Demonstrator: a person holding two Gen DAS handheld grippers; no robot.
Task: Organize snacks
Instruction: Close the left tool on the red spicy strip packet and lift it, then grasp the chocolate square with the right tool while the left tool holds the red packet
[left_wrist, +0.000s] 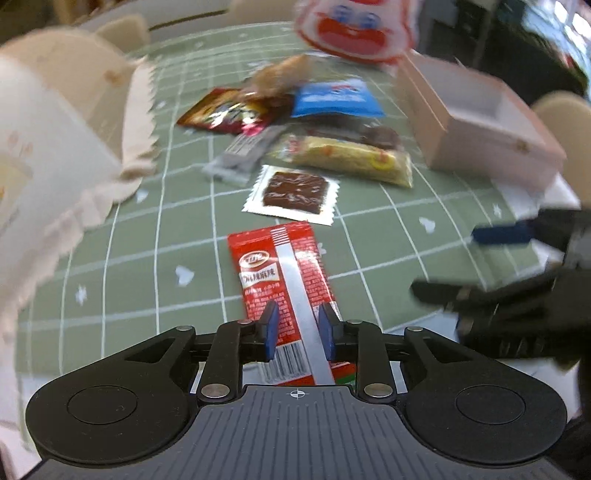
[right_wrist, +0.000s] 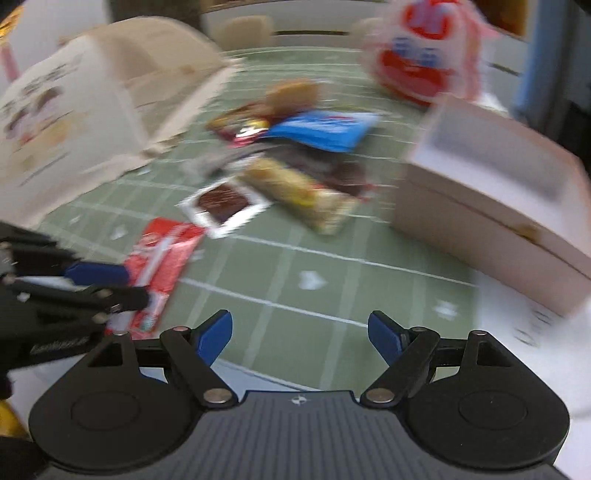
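My left gripper (left_wrist: 300, 330) is shut on the near end of a red snack packet (left_wrist: 284, 284) with a silver stripe, which lies on the green grid mat (left_wrist: 147, 236); the packet also shows in the right wrist view (right_wrist: 162, 254). Beyond it lie a white-edged brown packet (left_wrist: 293, 194), a yellow packet (left_wrist: 347, 157), a grey packet (left_wrist: 245, 147), a blue packet (left_wrist: 334, 98) and a dark red packet (left_wrist: 225, 110). My right gripper (right_wrist: 300, 334) is open and empty above the mat, right of the left gripper (right_wrist: 74, 291). It shows at the right edge of the left wrist view (left_wrist: 517, 273).
A pink open box (left_wrist: 480, 122) stands at the right, also in the right wrist view (right_wrist: 491, 195). A cream bag with a frilled edge (left_wrist: 62, 140) stands at the left. A red-and-white cartoon bag (left_wrist: 354, 29) stands at the back. Both views are motion-blurred.
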